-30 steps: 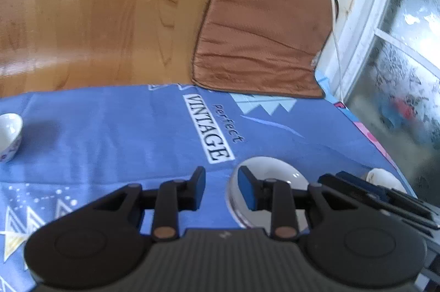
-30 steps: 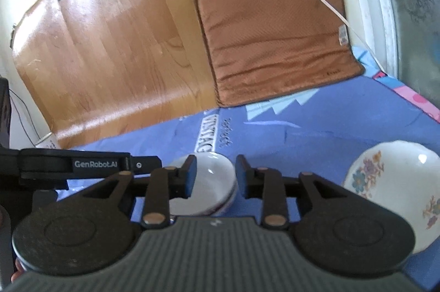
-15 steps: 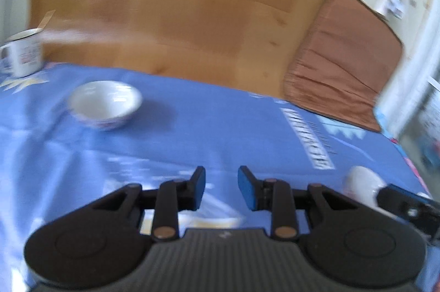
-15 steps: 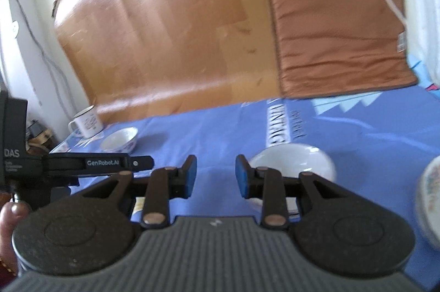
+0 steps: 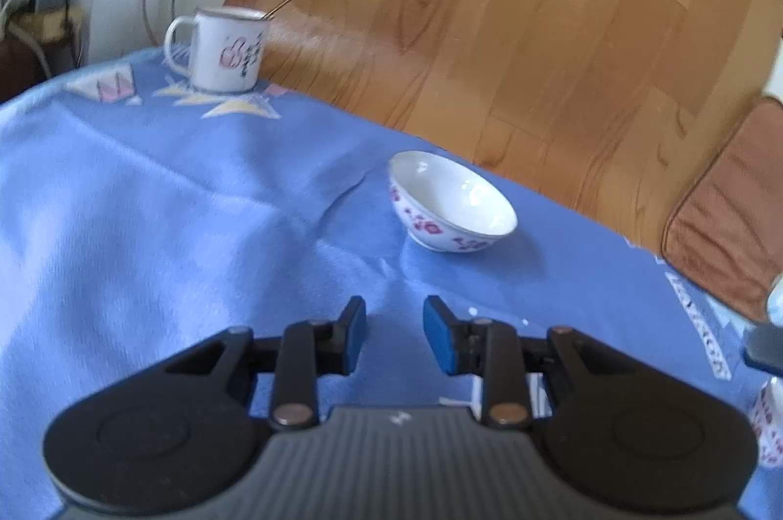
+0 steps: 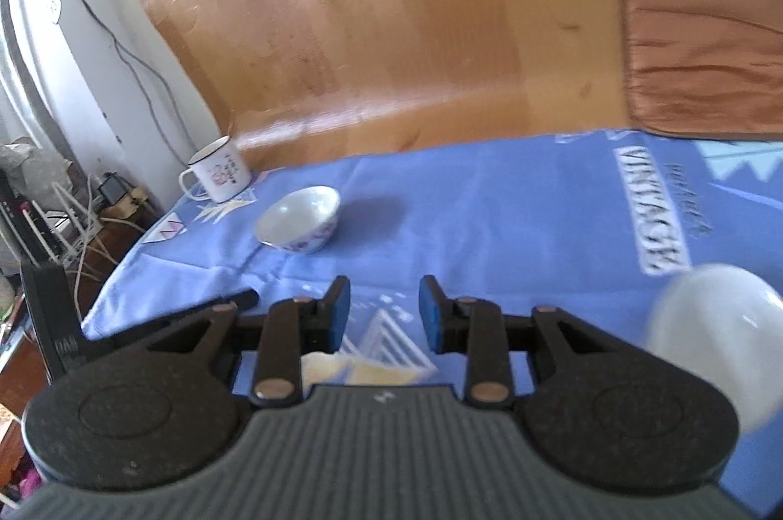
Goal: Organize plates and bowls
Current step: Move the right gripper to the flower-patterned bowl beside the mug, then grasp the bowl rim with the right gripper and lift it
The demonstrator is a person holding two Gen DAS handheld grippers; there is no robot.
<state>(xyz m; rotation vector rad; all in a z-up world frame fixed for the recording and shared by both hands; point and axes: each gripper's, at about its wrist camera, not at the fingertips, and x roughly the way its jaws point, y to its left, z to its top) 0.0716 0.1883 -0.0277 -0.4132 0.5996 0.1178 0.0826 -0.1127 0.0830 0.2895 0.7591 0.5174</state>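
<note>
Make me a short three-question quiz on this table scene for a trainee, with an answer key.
1. True or false: the left gripper is holding the small white floral-patterned bowl.
2. What stands nearer the blue printed tablecloth's far corner: (a) the white enamel mug with a handle, or (b) the bowl?
3. What does the mug's rim carry?

Key:
1. False; both grippers are empty with a gap between the pads, the right gripper too.
2. (a).
3. A thin stick pokes out above it; what it is cannot be told.
</note>
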